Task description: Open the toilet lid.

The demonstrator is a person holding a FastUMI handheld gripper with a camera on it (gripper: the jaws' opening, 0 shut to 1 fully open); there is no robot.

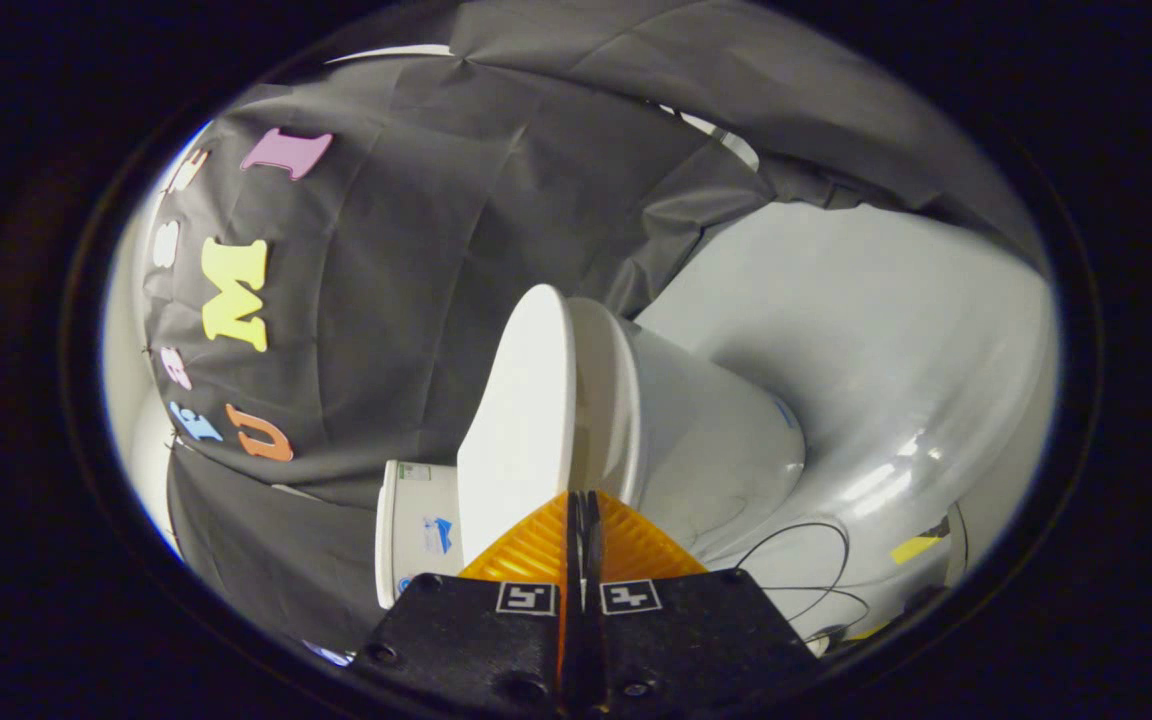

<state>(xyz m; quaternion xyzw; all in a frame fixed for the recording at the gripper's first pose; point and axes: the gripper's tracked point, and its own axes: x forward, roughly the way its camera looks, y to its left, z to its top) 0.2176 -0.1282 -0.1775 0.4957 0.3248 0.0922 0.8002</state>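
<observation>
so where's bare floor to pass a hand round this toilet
Bare floor lies beyond the bowl, up to the black cloth wall. Near the shut gripper it is crowded: cables loop on the floor, and the lid sits just ahead of the fingers.

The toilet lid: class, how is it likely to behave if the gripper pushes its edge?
The toilet lid looks like stiff, glossy plastic, so it should probably swing as one piece without bending. Its smooth edge may slip against the closed gripper. Already parted from the seat, it likely pivots easily.
</observation>
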